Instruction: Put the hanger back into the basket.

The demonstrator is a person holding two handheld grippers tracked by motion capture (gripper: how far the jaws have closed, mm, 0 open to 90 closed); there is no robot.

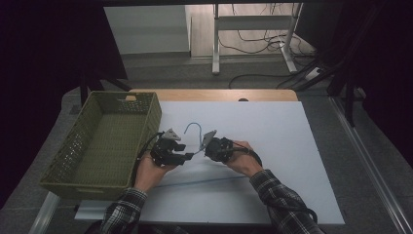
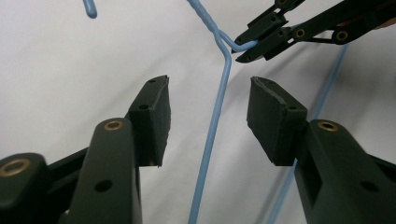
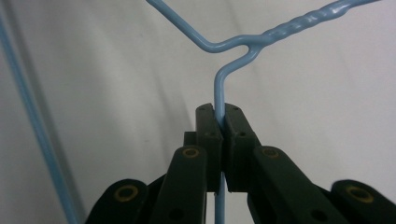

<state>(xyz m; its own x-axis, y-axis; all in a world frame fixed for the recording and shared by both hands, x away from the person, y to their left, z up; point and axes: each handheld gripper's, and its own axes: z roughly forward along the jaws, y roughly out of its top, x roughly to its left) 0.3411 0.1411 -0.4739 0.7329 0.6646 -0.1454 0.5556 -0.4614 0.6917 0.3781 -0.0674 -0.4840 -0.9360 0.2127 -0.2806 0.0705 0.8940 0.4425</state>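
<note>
Blue wire hanger [image 1: 195, 134] over the white surface [image 1: 292, 146], just right of the green basket [image 1: 104, 141]. Its hook [image 1: 191, 126] points away from me; the long bottom bar [image 1: 204, 182] runs near my wrists.

Right gripper [image 1: 204, 146]: my jaws are pressed together on one shoulder wire of the hanger, just below the twisted neck [image 3: 303, 21]. The right gripper view shows the wire [image 3: 218, 93] running straight down between the pads. Grip looks firm.

Left gripper [image 1: 187, 157]: jaws spread wide. In the left gripper view the other shoulder wire [image 2: 215, 121] passes up through the gap, touching neither pad [image 2: 156, 116]. The right gripper's tips [image 2: 254, 44] show beyond, clamped at the bend.

Progress, as I judge it: the hanger is secured on one side, and my left jaws are lined up but not yet closed. The second grasp is left, then whatever moving follows; the basket is the likely place, and it looks empty.

Whether the bottom bar rests on the surface or hangs just above it I cannot tell; the high view is dim there.
</note>
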